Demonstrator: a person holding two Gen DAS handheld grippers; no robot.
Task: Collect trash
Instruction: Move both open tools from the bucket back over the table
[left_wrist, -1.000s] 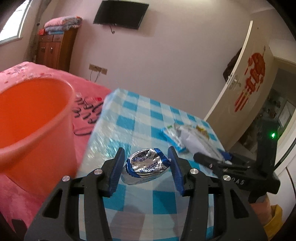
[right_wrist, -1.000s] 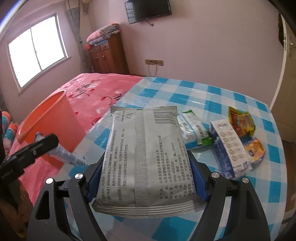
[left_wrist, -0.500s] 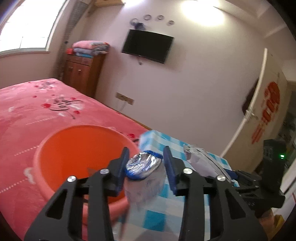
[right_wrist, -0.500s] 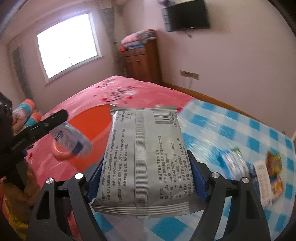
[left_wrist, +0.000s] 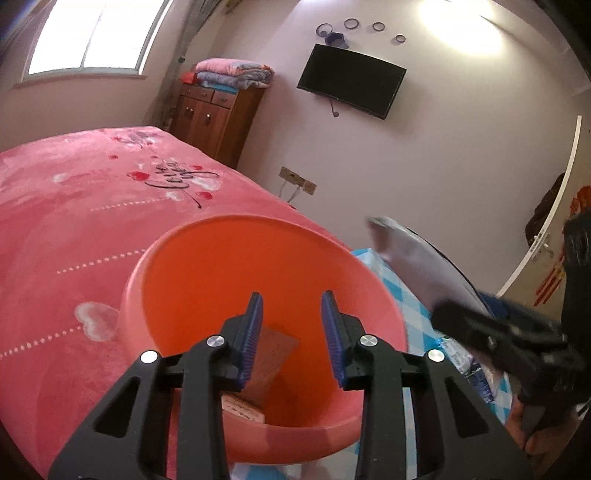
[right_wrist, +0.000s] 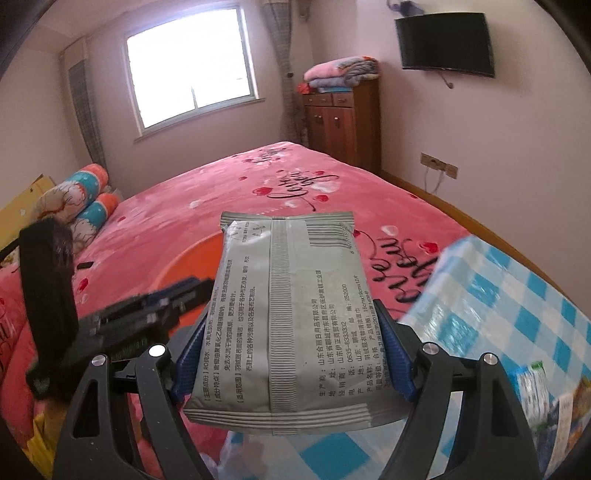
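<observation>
Left wrist view: the left gripper (left_wrist: 291, 299) hangs over the round orange plastic bucket (left_wrist: 229, 258). Its blue pads are pulled close, with nothing between them. They half hide some brown trash (left_wrist: 275, 349) at the bucket's bottom.

Right wrist view: the right gripper (right_wrist: 291, 332) is clamped on the flat grey printed packet (right_wrist: 288, 295). The packet hides most of the bucket, which sits beside the blue checked table's (right_wrist: 517, 295) left edge.

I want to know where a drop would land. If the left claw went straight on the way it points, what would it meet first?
Most likely the inside of the orange bucket: the left claw, nothing between its fingers, aims into its mouth, towards the inner wall above wrappers already inside. Depth is unclear.
</observation>
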